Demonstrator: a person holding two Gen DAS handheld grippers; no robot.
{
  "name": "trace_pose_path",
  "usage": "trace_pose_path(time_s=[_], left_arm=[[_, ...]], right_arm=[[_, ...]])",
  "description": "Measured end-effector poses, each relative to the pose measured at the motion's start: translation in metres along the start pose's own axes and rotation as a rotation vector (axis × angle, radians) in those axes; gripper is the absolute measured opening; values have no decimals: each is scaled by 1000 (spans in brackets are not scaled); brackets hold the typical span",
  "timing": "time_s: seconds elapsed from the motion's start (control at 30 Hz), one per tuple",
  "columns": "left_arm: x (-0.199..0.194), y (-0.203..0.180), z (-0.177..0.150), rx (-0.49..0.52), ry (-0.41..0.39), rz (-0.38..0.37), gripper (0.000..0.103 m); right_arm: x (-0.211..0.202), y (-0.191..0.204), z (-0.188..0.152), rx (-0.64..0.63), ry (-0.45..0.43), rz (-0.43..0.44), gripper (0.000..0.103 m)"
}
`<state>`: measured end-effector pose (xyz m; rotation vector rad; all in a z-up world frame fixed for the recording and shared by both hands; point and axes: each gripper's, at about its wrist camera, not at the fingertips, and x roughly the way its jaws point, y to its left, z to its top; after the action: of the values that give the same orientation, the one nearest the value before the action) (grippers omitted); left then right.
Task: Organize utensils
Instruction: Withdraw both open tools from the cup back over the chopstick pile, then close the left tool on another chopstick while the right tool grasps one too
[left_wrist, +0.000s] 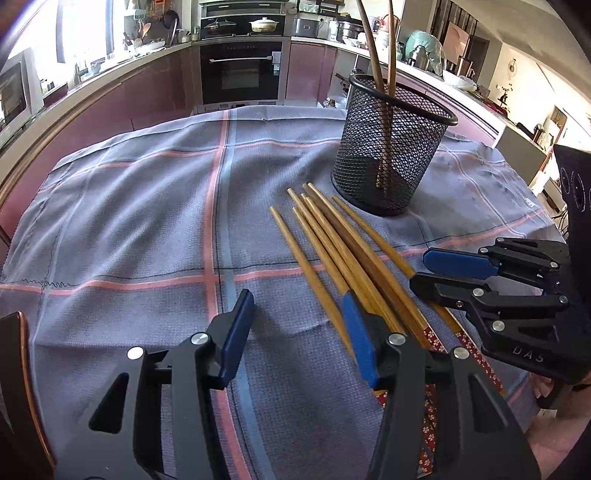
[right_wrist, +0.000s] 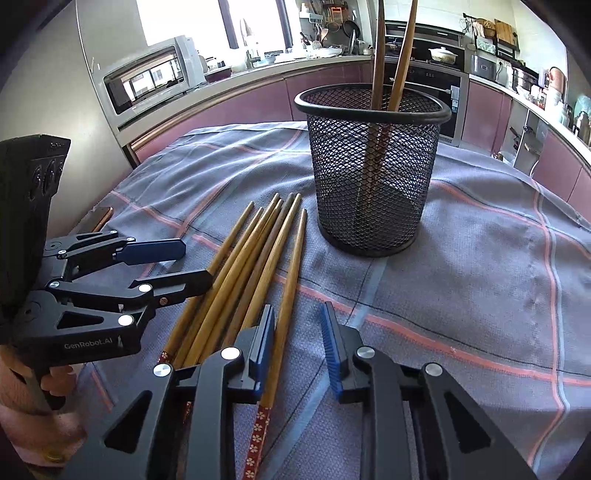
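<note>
The left wrist camera sat just behind the left gripper (left_wrist: 299, 325), looking steeply down and forward along its fingers, close over the checked tablecloth (left_wrist: 147, 221). The right wrist camera looked the same way from behind the right gripper (right_wrist: 299, 339), equally near. Both views shared the loose chopsticks (left_wrist: 332, 251) ahead of the fingertips, the mesh holder (left_wrist: 388, 147) beyond them, the oven (left_wrist: 240, 70) far behind, and each showed the other gripper at its side.

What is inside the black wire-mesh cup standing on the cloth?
Two wooden chopsticks, one dark and one lighter, stand leaning in the black mesh cup. The mesh blurs their lower ends, and the cup's floor cannot be made out.
</note>
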<state>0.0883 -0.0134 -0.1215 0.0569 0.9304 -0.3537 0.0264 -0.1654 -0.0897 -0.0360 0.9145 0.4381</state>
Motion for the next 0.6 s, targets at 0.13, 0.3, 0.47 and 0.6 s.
trace_pose_path(time_s=[0.13, 0.3, 0.47, 0.6], left_arm=[[1, 1, 2, 6, 10, 3, 46], [7, -1, 7, 16, 12, 17, 46], [12, -1, 12, 18, 11, 35, 41], [13, 0, 14, 15, 8, 59, 29]], right_arm=[[0, -2, -1, 0, 1, -4, 23], [3, 1, 3, -13, -3, -25, 23], [9, 7, 8, -39, -1, -47, 24], [12, 8, 11, -49, -1, -56, 24]])
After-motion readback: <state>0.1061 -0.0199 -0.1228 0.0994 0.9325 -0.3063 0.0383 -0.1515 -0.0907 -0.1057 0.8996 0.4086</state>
